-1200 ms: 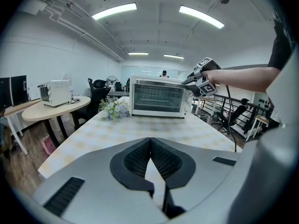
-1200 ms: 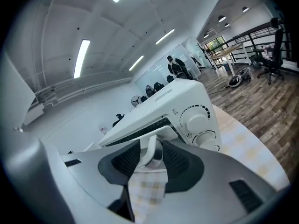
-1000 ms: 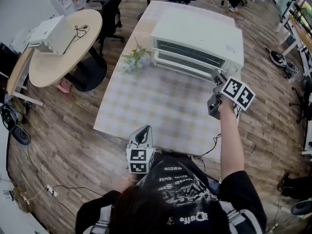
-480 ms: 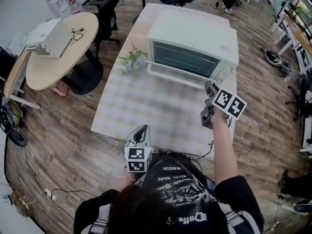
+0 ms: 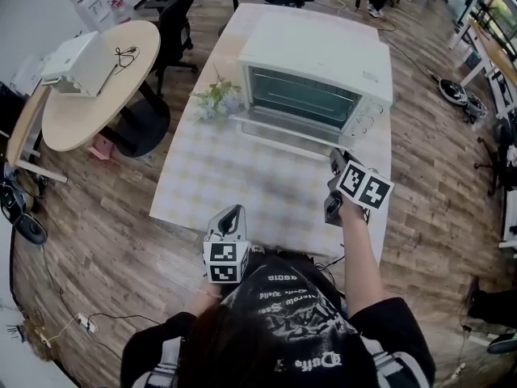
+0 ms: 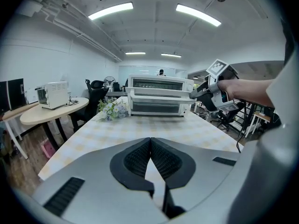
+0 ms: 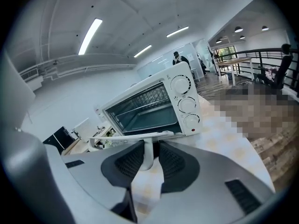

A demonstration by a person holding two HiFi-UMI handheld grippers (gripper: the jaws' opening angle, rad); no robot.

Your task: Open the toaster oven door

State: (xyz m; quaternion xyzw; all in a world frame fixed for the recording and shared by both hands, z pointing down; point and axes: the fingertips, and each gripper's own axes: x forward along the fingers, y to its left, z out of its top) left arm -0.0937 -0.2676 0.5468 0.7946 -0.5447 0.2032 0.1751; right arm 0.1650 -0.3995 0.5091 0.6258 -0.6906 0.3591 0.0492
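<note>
Head view places the white toaster oven point(image 5: 319, 63) at the 12 o'clock end of the checked table point(image 5: 226, 176), with a small bunch of flowers point(image 5: 214, 99) at its 9 o'clock. Its door point(image 5: 283, 128) tilts out from the top, partly open. The right claw point(image 5: 335, 153) meets the door's front edge at the oven's 5 o'clock. The left claw point(image 5: 233, 214) hovers over the table's 6 o'clock edge, well apart from the oven. Only this view shows the person's black shirt point(image 5: 283, 305), whose white print runs upside down and cannot be read. Each marker cube point(image 5: 363, 186) bears black-and-white squares, no letters.

Right gripper view alone shows the grip. The claw is clamped on the white door handle point(image 7: 135, 136), its jaws having just been closing, with the handle's post between the pads. It also shows 3 dials point(image 7: 187, 104) stacked on the oven's 3 o'clock side, a red dot point(image 7: 193, 130) under them and a wire rack point(image 7: 145, 101) inside. The dial markings are too fine to read.

Left gripper view shows that claw's jaws together with nothing between them. It also shows a second white appliance point(image 6: 52, 94) on a round table point(image 6: 51, 113) at 9 o'clock.
</note>
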